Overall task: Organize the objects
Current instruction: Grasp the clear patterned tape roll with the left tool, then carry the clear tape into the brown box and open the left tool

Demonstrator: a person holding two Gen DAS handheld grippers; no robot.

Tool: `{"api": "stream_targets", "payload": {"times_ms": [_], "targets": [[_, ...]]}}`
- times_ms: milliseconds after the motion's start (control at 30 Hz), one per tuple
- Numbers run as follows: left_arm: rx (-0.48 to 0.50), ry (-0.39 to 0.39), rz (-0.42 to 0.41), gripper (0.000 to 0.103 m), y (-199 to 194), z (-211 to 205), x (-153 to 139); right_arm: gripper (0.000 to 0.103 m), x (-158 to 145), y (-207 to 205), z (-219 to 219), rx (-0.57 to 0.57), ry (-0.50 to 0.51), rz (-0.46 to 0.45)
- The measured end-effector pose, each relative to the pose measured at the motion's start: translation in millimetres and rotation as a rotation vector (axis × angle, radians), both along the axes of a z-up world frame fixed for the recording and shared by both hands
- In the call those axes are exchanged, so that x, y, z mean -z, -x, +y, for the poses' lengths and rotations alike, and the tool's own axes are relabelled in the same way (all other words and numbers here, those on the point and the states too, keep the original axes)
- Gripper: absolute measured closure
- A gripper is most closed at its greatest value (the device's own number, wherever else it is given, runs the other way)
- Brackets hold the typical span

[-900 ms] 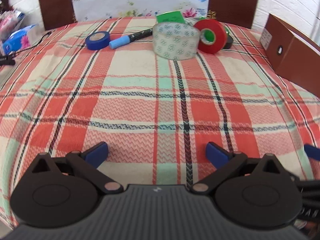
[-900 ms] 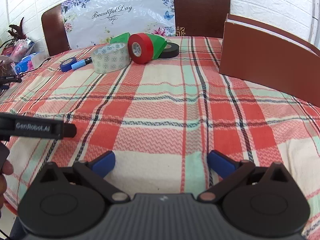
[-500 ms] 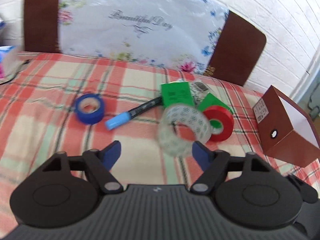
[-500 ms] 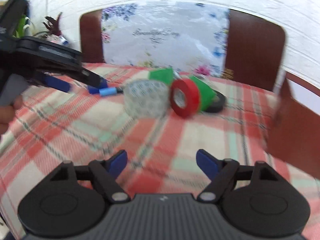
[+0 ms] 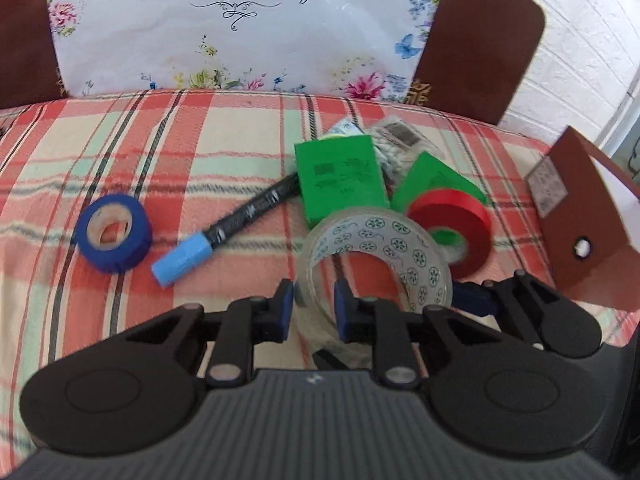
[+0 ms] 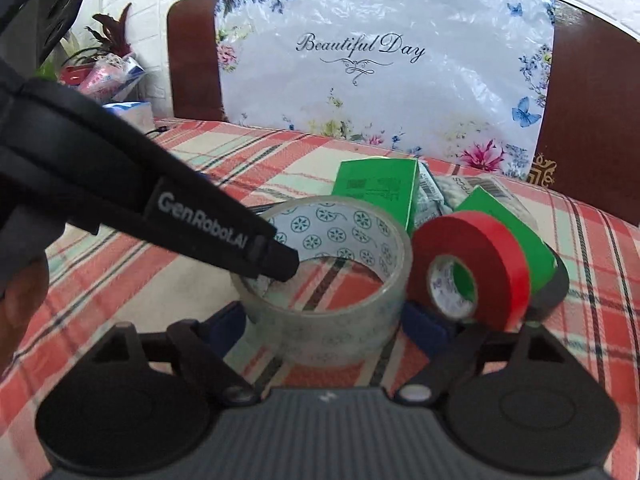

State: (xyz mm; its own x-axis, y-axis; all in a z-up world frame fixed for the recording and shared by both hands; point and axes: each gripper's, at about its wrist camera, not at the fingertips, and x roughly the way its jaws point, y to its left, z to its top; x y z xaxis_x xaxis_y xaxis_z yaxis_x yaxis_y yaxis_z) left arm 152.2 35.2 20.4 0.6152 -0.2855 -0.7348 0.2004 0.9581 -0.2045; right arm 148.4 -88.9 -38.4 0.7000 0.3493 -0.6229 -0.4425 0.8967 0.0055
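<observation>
A clear tape roll with a printed core lies tilted on the plaid tablecloth. My left gripper is shut on the roll's near wall, one pad inside the ring and one outside; in the right wrist view it reaches in from the left. My right gripper straddles the whole roll with its blue pads against both outer sides; one of its fingers shows beside the roll. A red tape roll stands on edge just right of it.
A blue tape roll and a blue-capped marker lie to the left. Two green boxes, a packet and a black tape roll crowd behind. An open brown box stands right. Chairs and a floral bag back the table.
Both grippers moved forward across the cloth to the tape cluster. The left jaws went from wide open to shut on the clear roll's wall, and the right fingers came around the roll.
</observation>
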Motion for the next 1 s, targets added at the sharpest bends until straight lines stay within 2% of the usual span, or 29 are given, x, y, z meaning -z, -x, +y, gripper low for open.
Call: {"api": "stream_targets", "payload": {"times_ms": [67,167,267,367,467,567,667,767,800,933,1000], "targets": [[0.024,0.014,-0.039,0.080,24.5,-13.2,-15.7,0.015,-7.2,31.3,-11.3,0.005,0.007,-0.056],[0.103,0.047,-0.120,0.080,49.6,-50.9,-44.7,0.015,-28.0,76.7,-38.7,0.059,0.042,-0.199],[0.216,0.095,-0.210,0.080,46.9,-107.9,-80.7,0.015,-56.7,100.5,-88.7,0.184,0.077,-0.349],[0.331,0.108,-0.281,0.079,39.9,-186.0,-102.3,0.015,-81.9,104.8,-146.5,0.331,0.138,-0.453],[0.446,0.099,-0.274,0.078,22.7,-268.1,-95.9,0.015,-91.2,93.8,-212.9,0.468,0.180,-0.433],[0.522,0.092,-0.181,0.078,0.9,-335.5,-72.4,0.015,-84.7,77.0,-280.8,0.548,0.177,-0.323],[0.553,0.107,-0.096,0.078,-13.8,-378.9,-51.6,0.015,-70.8,63.4,-330.0,0.605,0.155,-0.215],[0.566,0.115,-0.035,0.077,-17.9,-402.8,-38.1,0.010,-62.8,57.5,-362.4,0.656,0.115,-0.171],[0.566,0.105,-0.028,0.077,-14.9,-406.5,-36.2,0.000,-61.8,57.1,-366.9,0.667,0.112,-0.172],[0.547,0.066,-0.082,0.072,-3.1,-393.1,-45.7,0.000,-60.1,69.1,-364.8,0.698,0.089,-0.236],[0.535,0.124,-0.107,0.072,1.9,-374.1,-65.3,0.000,-63.7,85.0,-359.5,0.725,0.048,-0.302]]}}
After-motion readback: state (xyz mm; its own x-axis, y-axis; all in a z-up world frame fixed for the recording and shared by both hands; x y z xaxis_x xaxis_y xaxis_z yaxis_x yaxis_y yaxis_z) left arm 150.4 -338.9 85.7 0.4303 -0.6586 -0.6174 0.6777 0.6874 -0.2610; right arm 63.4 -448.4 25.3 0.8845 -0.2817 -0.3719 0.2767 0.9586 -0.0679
